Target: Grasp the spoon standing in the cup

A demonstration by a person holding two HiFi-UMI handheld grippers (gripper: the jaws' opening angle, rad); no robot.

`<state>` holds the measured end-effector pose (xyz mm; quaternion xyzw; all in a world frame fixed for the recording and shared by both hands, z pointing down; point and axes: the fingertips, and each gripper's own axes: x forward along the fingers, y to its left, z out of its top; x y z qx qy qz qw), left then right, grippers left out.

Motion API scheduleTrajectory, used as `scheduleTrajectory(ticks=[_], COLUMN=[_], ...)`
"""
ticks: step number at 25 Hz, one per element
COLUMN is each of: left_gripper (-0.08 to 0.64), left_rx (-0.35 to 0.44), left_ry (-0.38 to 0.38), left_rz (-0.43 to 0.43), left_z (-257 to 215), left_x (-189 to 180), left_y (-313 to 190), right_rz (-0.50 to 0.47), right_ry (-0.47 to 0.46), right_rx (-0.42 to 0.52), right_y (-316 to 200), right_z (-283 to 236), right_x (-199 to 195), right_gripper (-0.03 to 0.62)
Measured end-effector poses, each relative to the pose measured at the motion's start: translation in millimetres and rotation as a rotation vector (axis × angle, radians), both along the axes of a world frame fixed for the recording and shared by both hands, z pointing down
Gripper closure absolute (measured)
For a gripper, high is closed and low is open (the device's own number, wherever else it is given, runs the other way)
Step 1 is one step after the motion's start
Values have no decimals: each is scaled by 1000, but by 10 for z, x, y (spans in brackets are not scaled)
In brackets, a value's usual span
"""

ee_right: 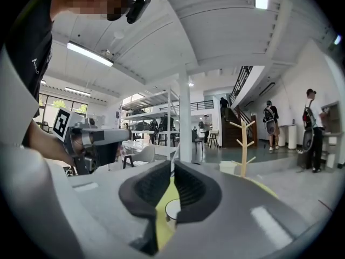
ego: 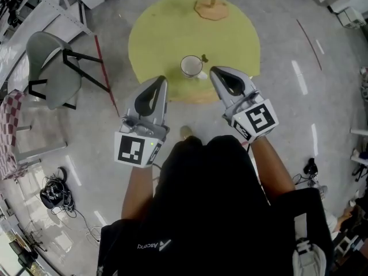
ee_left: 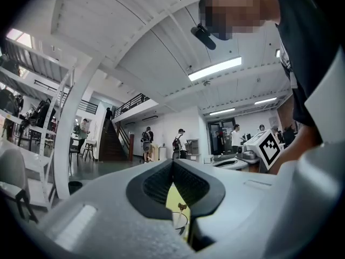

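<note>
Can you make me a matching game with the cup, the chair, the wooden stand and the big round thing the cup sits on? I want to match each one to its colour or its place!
Things:
1. cup
2. chair
3. wooden stand
4. round surface

Matches:
A. yellow-green
B. grey, off to the left
C. white, with a spoon standing in it
D. at the far edge of the round surface

Pairs: 1-C, 2-B, 3-D, 4-A

Blk shirt [ego: 213, 211], grey grippers [ego: 163, 80] [ego: 214, 70], marker cubes [ego: 138, 149]
</note>
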<state>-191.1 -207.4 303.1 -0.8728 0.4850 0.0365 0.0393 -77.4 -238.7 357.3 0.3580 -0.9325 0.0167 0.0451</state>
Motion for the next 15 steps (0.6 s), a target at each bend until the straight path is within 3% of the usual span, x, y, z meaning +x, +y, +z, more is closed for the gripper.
scheduleTrajectory(ticks=[8,15], left_gripper=[549,549], left_rx=[-34,-55], left_ry=[-2,-10], left_rz=[-7,-44], left_z=[206,403], left_x=[-132,-112], left_y=[-379,-622], right_rz=[81,99], right_ry=[40,103], right_rx=[-147,-240], right_y=[-515,-891], right_z=[559,1088], right_x=[-36,-16], right_gripper=[449,433])
